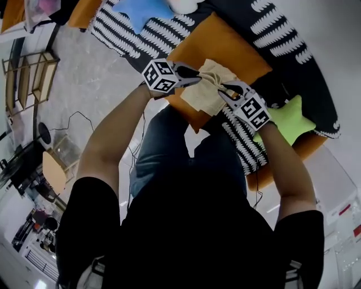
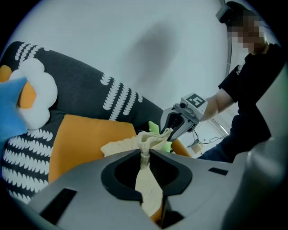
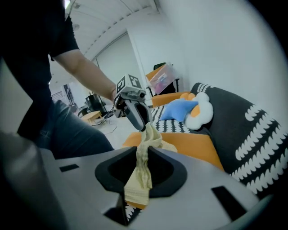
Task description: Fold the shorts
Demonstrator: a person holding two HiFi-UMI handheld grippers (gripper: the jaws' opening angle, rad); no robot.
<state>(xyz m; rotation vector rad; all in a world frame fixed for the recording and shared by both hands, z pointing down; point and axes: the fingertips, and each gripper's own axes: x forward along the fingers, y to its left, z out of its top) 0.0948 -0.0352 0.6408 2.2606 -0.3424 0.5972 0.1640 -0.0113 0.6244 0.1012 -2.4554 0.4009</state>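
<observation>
Both pinch the cream fabric shorts (image 1: 210,93) — left tongs (image 1: 197,79), right tongs (image 1: 223,90) — lime-green star-shaped cushion (image 1: 290,121) whole only in head view.

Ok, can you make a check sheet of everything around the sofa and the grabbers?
Surface: sofa with an orange cushion.
Job's things: beige shorts, bunched, held over the cushion between both grippers.
Clutter: blue star pillow, green star pillow, white flower pillow.
Grippers: left gripper and right gripper each shut on the shorts.
Cables: thin black cable on the floor.
Surroundings: wooden rack at the left.
</observation>
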